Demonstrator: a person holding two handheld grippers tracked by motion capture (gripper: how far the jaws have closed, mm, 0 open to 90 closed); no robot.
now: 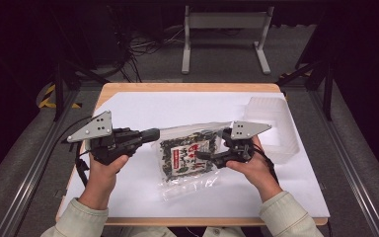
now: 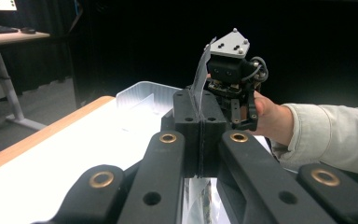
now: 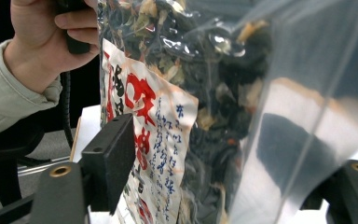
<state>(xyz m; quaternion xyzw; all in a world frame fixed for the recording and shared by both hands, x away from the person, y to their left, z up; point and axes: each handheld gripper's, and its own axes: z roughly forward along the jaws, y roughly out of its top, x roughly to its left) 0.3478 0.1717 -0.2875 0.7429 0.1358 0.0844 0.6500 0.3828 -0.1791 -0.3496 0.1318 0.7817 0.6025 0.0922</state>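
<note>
Both tongs are working on the bag [image 1: 190, 157], a clear pouch of dark dried food with a red-and-white label [image 3: 144, 154], which is hanging low over the middle of the white sheet [image 1: 143, 111]. Left gripper [image 1: 150, 134] is clamping fully shut on the bag's thin top edge, seemingly to be holding it steady while the other hand gets a purchase; in the left gripper view that film [image 2: 199, 79] is sticking up from between the closed jaws. Right gripper [image 1: 208, 155] is standing wide, its jaws straddling the bag's side, and the pads do not look to be pressing yet, so I judge it to be lining up for a grip rather than holding. The pairing suggests the bag is being spread or pulled open between the two hands, perhaps toward the clear tray [image 1: 276, 126] waiting at the far right of the table [image 1: 177, 88]. How the bag's bottom is resting on the sheet is hard to tell, as glare is washing out the loose film there. Right gripper's far jaw is being blurred behind the plastic, and the bag's seal is being hidden inside the left jaws.
</note>
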